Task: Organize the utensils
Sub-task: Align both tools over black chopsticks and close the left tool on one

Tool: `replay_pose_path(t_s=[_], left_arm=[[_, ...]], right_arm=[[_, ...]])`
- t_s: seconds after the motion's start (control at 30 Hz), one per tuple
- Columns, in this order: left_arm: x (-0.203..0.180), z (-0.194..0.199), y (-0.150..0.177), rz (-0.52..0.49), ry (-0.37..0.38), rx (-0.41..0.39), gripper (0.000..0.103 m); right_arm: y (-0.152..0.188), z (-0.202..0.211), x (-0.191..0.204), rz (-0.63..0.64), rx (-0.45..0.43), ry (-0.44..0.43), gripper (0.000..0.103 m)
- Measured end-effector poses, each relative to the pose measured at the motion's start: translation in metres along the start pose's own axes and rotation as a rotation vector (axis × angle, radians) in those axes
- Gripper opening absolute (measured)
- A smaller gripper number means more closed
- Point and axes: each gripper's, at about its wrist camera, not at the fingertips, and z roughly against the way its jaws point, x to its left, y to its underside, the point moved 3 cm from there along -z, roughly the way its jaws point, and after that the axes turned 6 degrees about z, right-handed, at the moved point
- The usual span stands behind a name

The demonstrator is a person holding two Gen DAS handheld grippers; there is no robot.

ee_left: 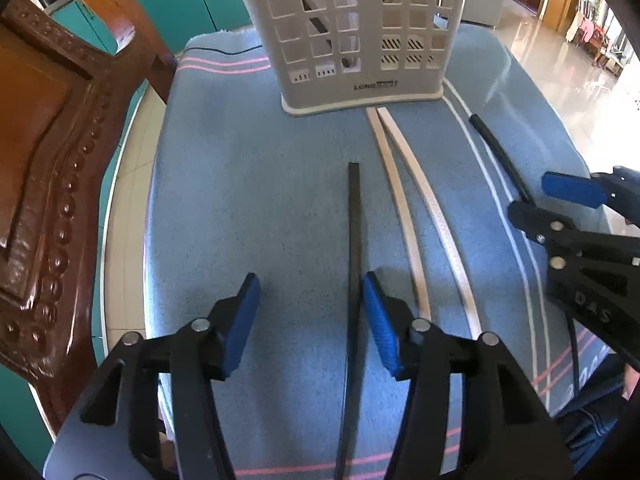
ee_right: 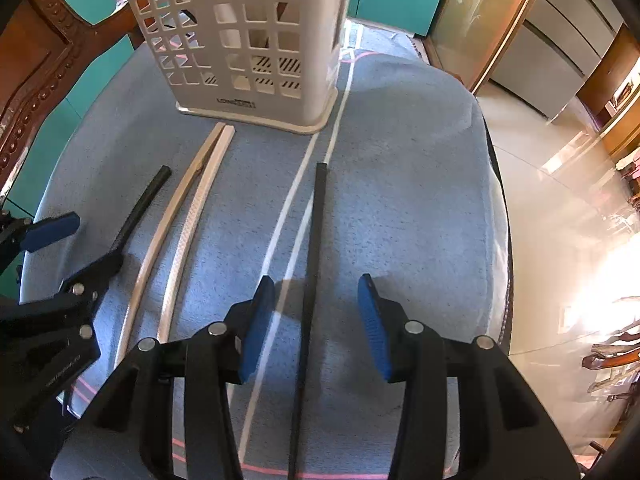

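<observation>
**Four chopsticks lying in front of the basket, both tongs open over them**

My left tongs (ee_left: 310, 322) stand wide open, low over the blue cloth (ee_left: 248, 200), gripping nothing. A black chopstick (ee_left: 354, 240) runs between the blue pads; it lies just beside the right-hand pad (ee_left: 380, 320), and I cannot tell whether they touch. Its far end points toward the white basket (ee_left: 352, 32) and stops well short of its base.

My right tongs (ee_right: 316, 326) are also wide open and empty. A second black chopstick (ee_right: 316, 240) passes between their pads, touching neither, its far end aimed at the basket's right front corner but well short of it.

Between the two black chopsticks lies a pair of pale wooden chopsticks (ee_right: 188, 208), side by side, their far tips together and just in front of the basket's base. Two white stripes (ee_right: 296, 200) in the cloth run from the basket's right corner back toward me, between the wooden pair and the right-hand black chopstick.

The basket stands upright on the cloth at its far side, with dark sticks visible through the holes in its wall. Left of the basket stands a carved wooden chair (ee_left: 52, 152), beside the cloth's edge.
</observation>
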Motion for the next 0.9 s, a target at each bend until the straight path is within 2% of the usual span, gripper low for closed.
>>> replay_pose_path(t_s=[0.17, 0.23, 0.43, 0.5, 0.6, 0.9], left_arm=[[-0.001, -0.004, -0.010, 0.004, 0.012, 0.012, 0.053], [-0.004, -0.002, -0.009, 0.004, 0.019, 0.018, 0.049], [-0.012, -0.001, -0.014, 0.008, 0.035, 0.031, 0.025], [-0.010, -0.002, -0.016, 0.022, 0.028, 0.035, 0.023], [-0.002, 0.002, -0.017, 0.048, 0.015, 0.023, 0.023], [-0.001, 0.012, -0.008, 0.063, 0.013, 0.011, 0.023]], right_arm=[[-0.001, -0.001, -0.005, -0.009, -0.016, -0.014, 0.048], [-0.002, -0.002, -0.004, -0.006, -0.020, -0.018, 0.049], [-0.013, -0.008, -0.003, -0.015, -0.040, -0.050, 0.047], [-0.014, -0.005, -0.003, -0.028, -0.052, -0.052, 0.027], [-0.016, -0.002, -0.007, -0.056, -0.057, -0.075, 0.011], [-0.020, 0.014, -0.020, -0.085, -0.106, -0.111, 0.006]])
